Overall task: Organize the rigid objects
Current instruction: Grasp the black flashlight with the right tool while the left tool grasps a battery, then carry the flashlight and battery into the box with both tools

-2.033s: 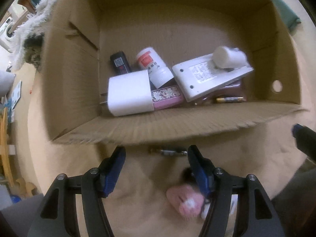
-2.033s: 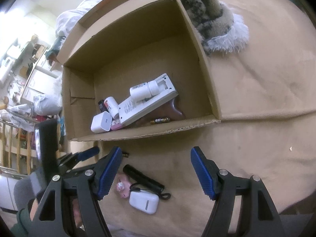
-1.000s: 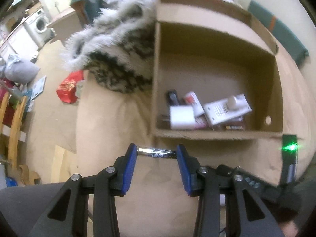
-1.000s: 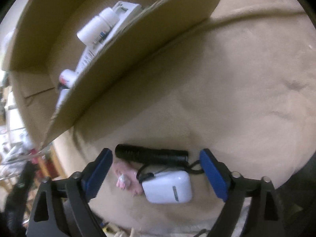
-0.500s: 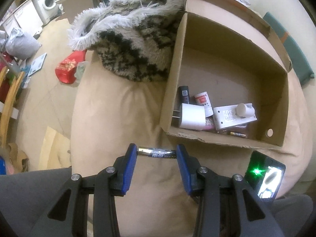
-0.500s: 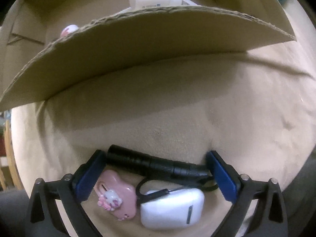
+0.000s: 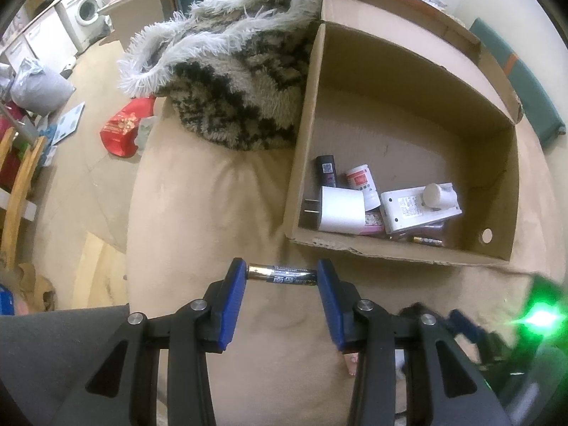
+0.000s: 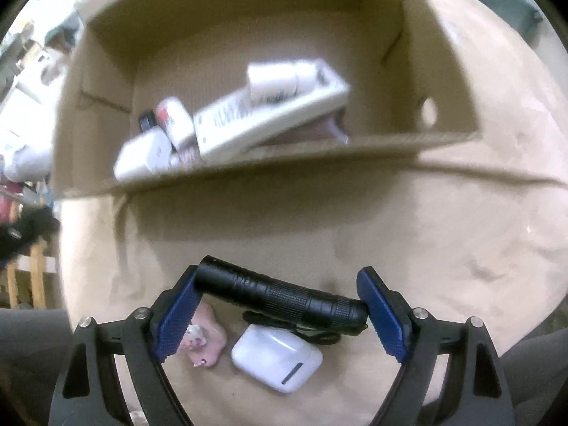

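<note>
Left gripper (image 7: pixel 282 277): fingers clamped end to end on a battery (image 7: pixel 282 274), which lies crosswise between the blue pads, held above the tan cushion (image 7: pixel 198 213) just short of the box's near wall.

Right gripper (image 8: pixel 280 294): fingers closing around a black flashlight (image 8: pixel 280 293); its left end rests against the left pad, its right end sits at the right pad, the body slanting down to the right. Whether both pads press it yet, I cannot tell.

Cardboard box (image 7: pixel 390 252): open-topped, on the cushion, with a round hole in its right wall.

Inside the box: a white charger plug (image 7: pixel 340 209) by the near-left corner, a small white bottle with a red label (image 7: pixel 362 181), a white power strip (image 7: pixel 419 207) with a white bottle (image 7: pixel 436 195) lying on it, and another battery (image 7: pixel 427 241) against the near wall.

Under the right gripper: a white earbud case (image 8: pixel 277 360) and a pink charm (image 8: pixel 206 340) on the cushion, side by side, a black cord looping beside the case.

Beside the box: a shaggy black-and-cream blanket (image 7: pixel 234 81) pressed against its left wall.
</note>
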`<state>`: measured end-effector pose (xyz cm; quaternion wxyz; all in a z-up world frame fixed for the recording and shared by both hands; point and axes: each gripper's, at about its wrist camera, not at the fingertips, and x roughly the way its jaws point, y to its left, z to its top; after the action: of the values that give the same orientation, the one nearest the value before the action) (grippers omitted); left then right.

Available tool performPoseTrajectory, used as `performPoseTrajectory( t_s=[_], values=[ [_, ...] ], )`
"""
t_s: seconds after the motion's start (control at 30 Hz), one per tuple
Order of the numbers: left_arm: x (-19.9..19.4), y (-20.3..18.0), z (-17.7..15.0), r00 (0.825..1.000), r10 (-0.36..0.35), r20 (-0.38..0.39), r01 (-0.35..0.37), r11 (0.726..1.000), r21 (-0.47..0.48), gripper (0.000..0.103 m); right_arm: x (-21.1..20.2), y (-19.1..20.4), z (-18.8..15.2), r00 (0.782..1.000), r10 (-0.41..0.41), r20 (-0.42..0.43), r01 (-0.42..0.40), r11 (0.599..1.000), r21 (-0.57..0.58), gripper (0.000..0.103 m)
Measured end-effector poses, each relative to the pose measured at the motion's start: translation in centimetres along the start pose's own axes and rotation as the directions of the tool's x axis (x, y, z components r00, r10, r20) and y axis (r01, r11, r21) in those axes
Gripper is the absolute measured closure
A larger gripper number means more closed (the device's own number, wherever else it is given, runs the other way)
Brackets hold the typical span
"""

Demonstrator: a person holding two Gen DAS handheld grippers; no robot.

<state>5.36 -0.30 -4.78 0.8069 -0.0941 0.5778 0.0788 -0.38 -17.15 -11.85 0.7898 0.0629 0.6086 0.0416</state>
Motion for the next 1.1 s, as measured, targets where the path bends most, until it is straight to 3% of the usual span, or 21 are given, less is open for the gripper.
performPoseTrajectory(
  t_s=[0.17, 0.5, 0.83, 1.1],
  values=[
    [0.0, -0.2, -0.1, 1.0, 0.008, 0.01, -0.008, 1.0, 0.01, 0.065, -3.7, -0.9, 0.7, 0.991, 0.114, 0.068, -0.115, 0.993, 0.001, 0.01],
    [-1.8, -1.2, 0.4, 0.998, -0.033, 0.051, 0.032, 0.999, 0.03, 0.065, -11.6, -1.4, 6.6, 0.936, 0.286, 0.207, -0.268, 0.957, -0.114, 0.01],
    [-4.1, -3.4, 3.9, 0.993, -0.03, 0.117, 0.023, 0.998, 0.065, 0.065, -11.5, 0.1, 11.0, 0.907, 0.347, 0.239, -0.3, 0.931, -0.209, 0.01],
    [-2.3, -5.6, 6.3, 0.993, -0.052, 0.11, 0.041, 0.995, 0.094, 0.065, -10.8, -0.9, 14.6, 0.852, 0.448, 0.271, -0.405, 0.892, -0.204, 0.01]
  ],
)
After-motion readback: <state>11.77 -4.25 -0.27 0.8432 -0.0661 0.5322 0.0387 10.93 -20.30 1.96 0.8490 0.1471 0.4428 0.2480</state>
